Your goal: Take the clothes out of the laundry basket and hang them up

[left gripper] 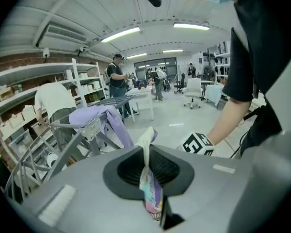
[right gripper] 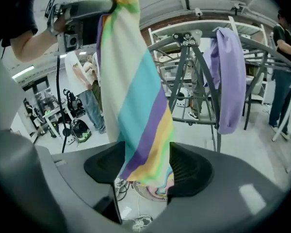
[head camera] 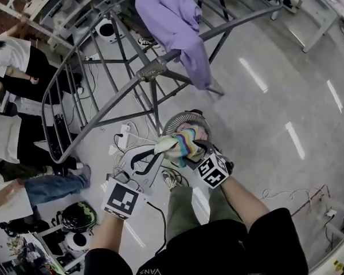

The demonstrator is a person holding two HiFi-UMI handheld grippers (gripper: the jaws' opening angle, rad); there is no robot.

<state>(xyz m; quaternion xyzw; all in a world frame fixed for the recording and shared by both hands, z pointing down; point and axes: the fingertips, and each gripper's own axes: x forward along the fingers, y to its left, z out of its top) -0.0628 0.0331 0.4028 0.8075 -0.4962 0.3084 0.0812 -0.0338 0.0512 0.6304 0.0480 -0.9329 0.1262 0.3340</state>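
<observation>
Now we pinch striped cloth [head camera: 182, 142] by corner in left gripper [left gripper: 148, 174], clamped tight. Cloth hangs over laundry basket [head camera: 173, 120], mid head view. Right gripper [right gripper: 143, 166] gapes, cloth between jaws, unpressed. Light, limp, droopy; we judge free edge best second hold. Drying rack [head camera: 155, 70] at twelve o'clock.

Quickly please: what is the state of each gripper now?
Left gripper: closed on the striped cloth.
Right gripper: open; the cloth hangs between its jaws, not pinched.

Loose cables [head camera: 124, 134] on floor, dark helmet [head camera: 79, 215], white shelving [left gripper: 34, 72], office chair [left gripper: 193, 88]
</observation>
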